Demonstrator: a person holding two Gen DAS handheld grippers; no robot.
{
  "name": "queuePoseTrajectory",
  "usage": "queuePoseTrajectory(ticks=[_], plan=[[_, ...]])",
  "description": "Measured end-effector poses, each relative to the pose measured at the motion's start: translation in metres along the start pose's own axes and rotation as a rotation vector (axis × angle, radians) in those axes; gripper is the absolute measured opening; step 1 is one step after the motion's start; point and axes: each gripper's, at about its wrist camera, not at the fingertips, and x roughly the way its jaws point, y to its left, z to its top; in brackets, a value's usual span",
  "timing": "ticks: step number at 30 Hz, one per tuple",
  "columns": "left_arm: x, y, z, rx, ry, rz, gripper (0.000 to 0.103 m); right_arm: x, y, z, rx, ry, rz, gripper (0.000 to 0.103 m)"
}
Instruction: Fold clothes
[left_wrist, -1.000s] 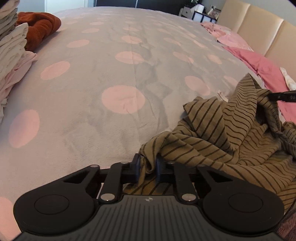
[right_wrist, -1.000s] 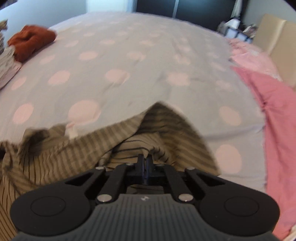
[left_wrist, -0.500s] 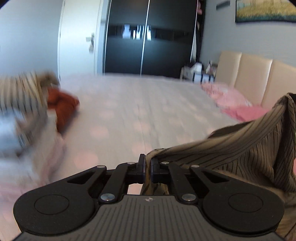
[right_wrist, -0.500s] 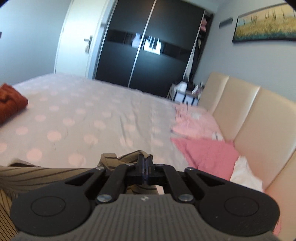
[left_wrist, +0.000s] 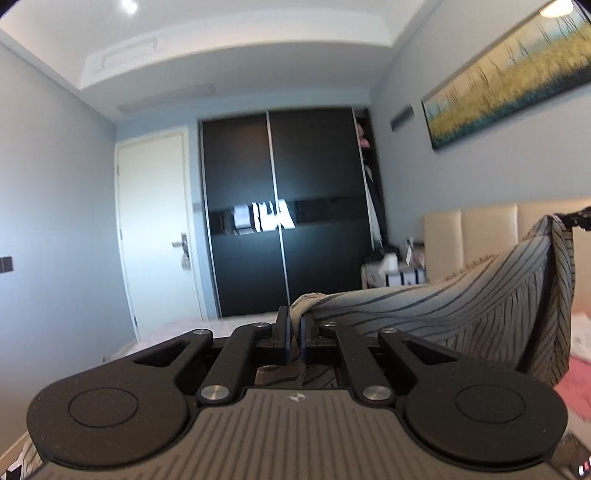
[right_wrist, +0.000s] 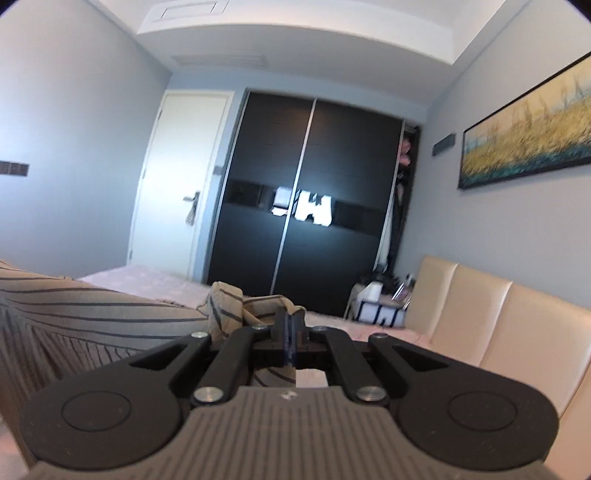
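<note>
An olive-brown garment with thin dark stripes (left_wrist: 461, 314) hangs in the air between both grippers. My left gripper (left_wrist: 293, 328) is shut on one bunched edge of it. From there the cloth stretches rightward and up to the right gripper's tip (left_wrist: 578, 218) at the frame's edge. In the right wrist view my right gripper (right_wrist: 290, 332) is shut on another bunched edge, and the striped garment (right_wrist: 92, 317) spreads off to the left. The lower part of the garment is hidden below both cameras.
The bed (right_wrist: 147, 280) with its pale spotted cover lies low ahead, a beige padded headboard (right_wrist: 498, 321) on the right. A black sliding wardrobe (left_wrist: 280, 214), a white door (left_wrist: 155, 229) and a cluttered bedside table (right_wrist: 380, 302) stand at the far wall.
Both grippers have lifted the striped garment off the bed and tilted upward, so the views went from the spotted cover to the wardrobe and ceiling. The cloth now hangs taut between them.
</note>
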Motion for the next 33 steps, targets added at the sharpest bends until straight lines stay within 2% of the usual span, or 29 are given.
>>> queuePoseTrajectory(ticks=[3, 7, 12, 14, 17, 20, 23, 25, 28, 30, 33], plan=[[0.006, -0.010, -0.045, 0.024, 0.138, -0.065, 0.003, 0.006, 0.001, -0.047, -0.007, 0.157, 0.066, 0.002], [0.021, -0.030, -0.118, 0.028, 0.363, -0.171, 0.003, 0.018, 0.004, -0.135, 0.005, 0.398, 0.110, 0.002], [0.023, -0.064, -0.214, 0.134, 0.655, -0.345, 0.003, 0.021, 0.008, -0.243, 0.027, 0.689, 0.145, 0.002], [0.014, -0.071, -0.240, 0.185, 0.731, -0.405, 0.003, 0.016, 0.009, -0.279, 0.035, 0.790, 0.159, 0.002], [0.001, -0.082, -0.263, 0.265, 0.812, -0.486, 0.003, 0.003, 0.011, -0.317, 0.056, 0.881, 0.181, 0.002], [-0.001, -0.085, -0.266, 0.261, 0.820, -0.504, 0.006, -0.005, 0.013, -0.326, 0.035, 0.902, 0.177, 0.007], [-0.005, -0.084, -0.260, 0.224, 0.795, -0.524, 0.039, -0.022, 0.021, -0.320, -0.062, 0.833, 0.157, 0.021], [-0.006, -0.083, -0.256, 0.205, 0.777, -0.527, 0.041, -0.034, 0.034, -0.313, -0.154, 0.756, 0.168, 0.024], [-0.002, -0.081, -0.251, 0.178, 0.762, -0.526, 0.041, -0.049, 0.060, -0.307, -0.270, 0.682, 0.257, 0.024], [0.001, -0.080, -0.248, 0.160, 0.751, -0.525, 0.041, -0.051, 0.081, -0.311, -0.349, 0.677, 0.317, 0.025], [0.006, -0.079, -0.244, 0.134, 0.736, -0.524, 0.042, -0.048, 0.104, -0.323, -0.446, 0.693, 0.362, 0.032]])
